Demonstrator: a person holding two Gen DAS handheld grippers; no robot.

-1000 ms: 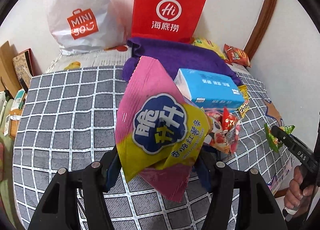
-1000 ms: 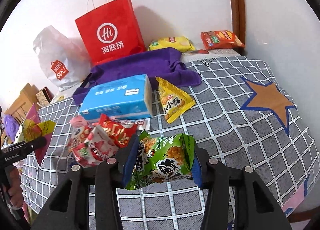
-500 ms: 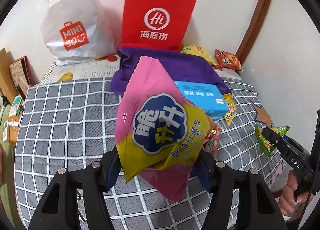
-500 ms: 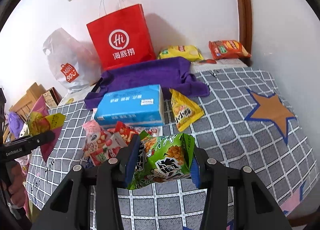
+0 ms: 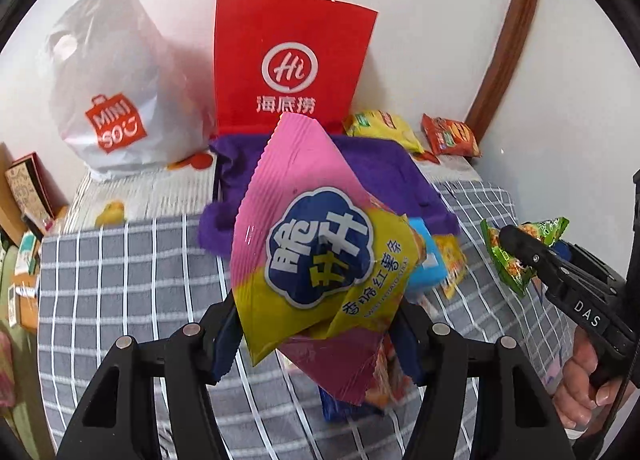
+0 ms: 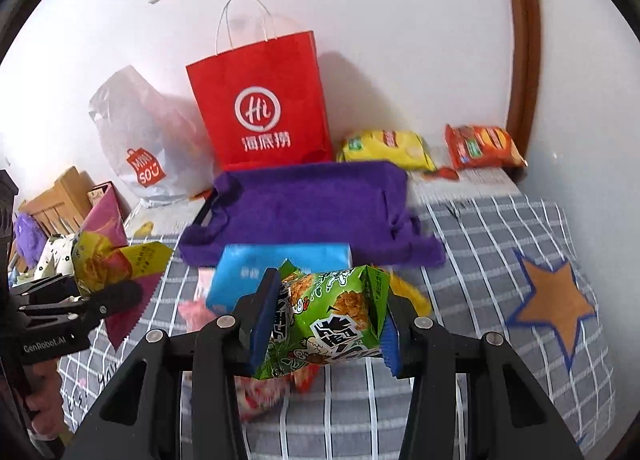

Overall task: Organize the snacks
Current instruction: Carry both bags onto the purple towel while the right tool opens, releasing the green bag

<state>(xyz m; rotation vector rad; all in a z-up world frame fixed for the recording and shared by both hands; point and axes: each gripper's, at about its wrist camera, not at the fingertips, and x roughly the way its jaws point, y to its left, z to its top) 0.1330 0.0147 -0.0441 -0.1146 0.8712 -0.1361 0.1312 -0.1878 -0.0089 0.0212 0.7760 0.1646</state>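
Note:
My left gripper is shut on a pink and yellow chip bag, held up above the checked cloth. The same bag shows at the left of the right wrist view. My right gripper is shut on a small green snack packet, also lifted; that green packet appears at the right of the left wrist view. A blue tissue box lies on the cloth below, with small red and pink packets and a yellow packet beside it.
A red paper bag and a white plastic bag stand against the far wall. A purple cloth lies in front of them. A yellow chip bag and an orange one rest at the back right.
Both grippers have risen with their packets and moved toward the far wall. The red bag and purple cloth now look closer; the tissue box sits lower in both views.

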